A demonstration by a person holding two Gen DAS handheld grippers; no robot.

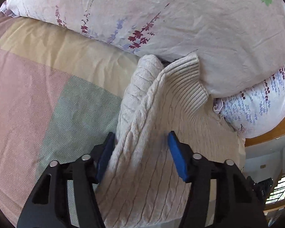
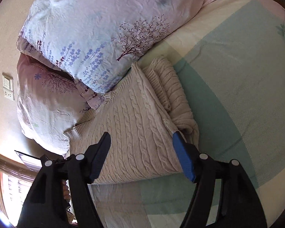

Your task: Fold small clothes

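Observation:
A cream cable-knit sweater lies on the bed against the pillows, with a raised fold running up its middle and the ribbed hem turned up. My left gripper is open, its blue pads on either side of that fold, touching the knit. In the right wrist view the sweater lies folded with a sleeve bunched along its right edge. My right gripper is open just above the sweater's near part, its right pad at the right edge.
Two floral pillows lie stacked at the head of the bed, touching the sweater. The bed sheet has pastel green, pink and cream blocks. A wooden bed frame and a window are to the side.

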